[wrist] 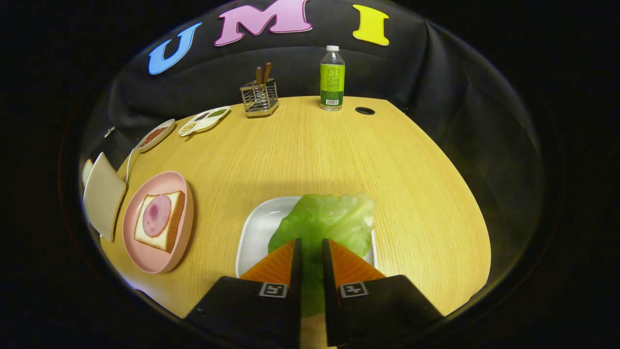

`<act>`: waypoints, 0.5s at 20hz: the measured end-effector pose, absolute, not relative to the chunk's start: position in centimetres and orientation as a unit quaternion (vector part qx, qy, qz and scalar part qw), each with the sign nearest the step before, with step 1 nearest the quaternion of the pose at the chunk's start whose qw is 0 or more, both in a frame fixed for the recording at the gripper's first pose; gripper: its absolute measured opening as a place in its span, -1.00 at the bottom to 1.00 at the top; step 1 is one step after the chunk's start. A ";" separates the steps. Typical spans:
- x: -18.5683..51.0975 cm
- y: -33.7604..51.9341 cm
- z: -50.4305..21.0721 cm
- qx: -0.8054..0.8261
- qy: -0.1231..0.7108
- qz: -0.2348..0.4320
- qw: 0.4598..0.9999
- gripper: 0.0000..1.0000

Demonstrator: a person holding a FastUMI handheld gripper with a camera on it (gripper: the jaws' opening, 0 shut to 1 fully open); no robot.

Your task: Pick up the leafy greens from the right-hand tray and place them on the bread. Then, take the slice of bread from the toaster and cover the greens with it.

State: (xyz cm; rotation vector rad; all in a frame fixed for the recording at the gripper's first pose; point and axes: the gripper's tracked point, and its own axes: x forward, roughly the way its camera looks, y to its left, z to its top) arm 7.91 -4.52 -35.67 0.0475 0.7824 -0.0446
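1. Gripper [310, 245]: fingers [278, 264] set to a narrow gap with the pale green lettuce leaf [324, 220] running between them. Can't tell whether both are actually pressing on it.
2. The leaf lies over the white rounded-square tray [254, 232], draped past its far edge, directly under and ahead of the fingers.
3. Left of the tray: a round pink plate [145, 254] with a slice of toast-coloured bread [170, 228] topped by a round pink slice of ham [156, 215].
4. Just left of the plate: a beige toaster [102, 194], a bread slice [87, 170] visible at its far side, white cord running off behind.
5. Surface: light wood-grain tabletop [315, 150], rounded corners, a dark cable hole [364, 110] near the far edge.
6. Far side: a wire cutlery caddy with wooden handles [259, 97], a clear bottle with a green label [332, 80], a white divided condiment dish [203, 120], a small oval dish with red contents [155, 134].
7. Room: black cloth booth wall [436, 72] behind and to the right of the tabletop.
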 end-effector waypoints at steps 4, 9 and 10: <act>8.0 -4.2 -35.7 0.033 0.387 0.006 0.921 -0.83; 8.1 -3.9 -35.0 0.050 0.395 0.042 0.917 -0.89; 8.2 -4.0 -34.4 0.042 0.389 0.046 0.919 -0.89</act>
